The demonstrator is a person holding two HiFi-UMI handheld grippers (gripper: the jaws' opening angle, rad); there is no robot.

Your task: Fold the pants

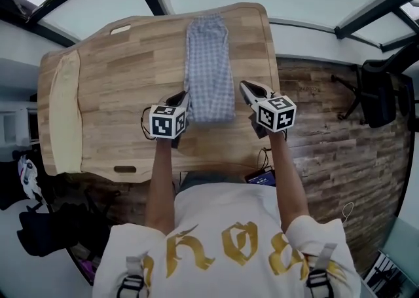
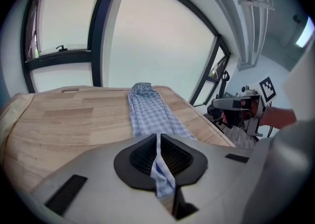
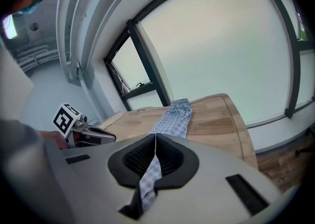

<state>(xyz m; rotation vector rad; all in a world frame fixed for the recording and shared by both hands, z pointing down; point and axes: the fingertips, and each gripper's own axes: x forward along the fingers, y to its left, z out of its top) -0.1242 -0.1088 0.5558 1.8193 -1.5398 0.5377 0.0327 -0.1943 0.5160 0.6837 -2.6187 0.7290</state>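
Blue checked pants (image 1: 209, 67) lie lengthwise down the middle of the wooden table (image 1: 118, 67), the far end near the back edge. My left gripper (image 1: 185, 98) is shut on the pants' left edge close to their near end. In the left gripper view a strip of checked cloth (image 2: 160, 166) is pinched between the closed jaws of the left gripper (image 2: 158, 142). My right gripper (image 1: 243, 86) is shut on the right edge. In the right gripper view the right gripper (image 3: 155, 144) likewise holds a cloth strip (image 3: 150, 174) in its jaws, and the rest of the pants (image 3: 174, 119) stretch ahead.
A cream cloth (image 1: 64, 113) lies along the table's left end. A black office chair (image 1: 380, 97) stands on the wood floor at the right. Dark bags (image 1: 39, 231) sit on the floor at the lower left. Windows ring the table's far side.
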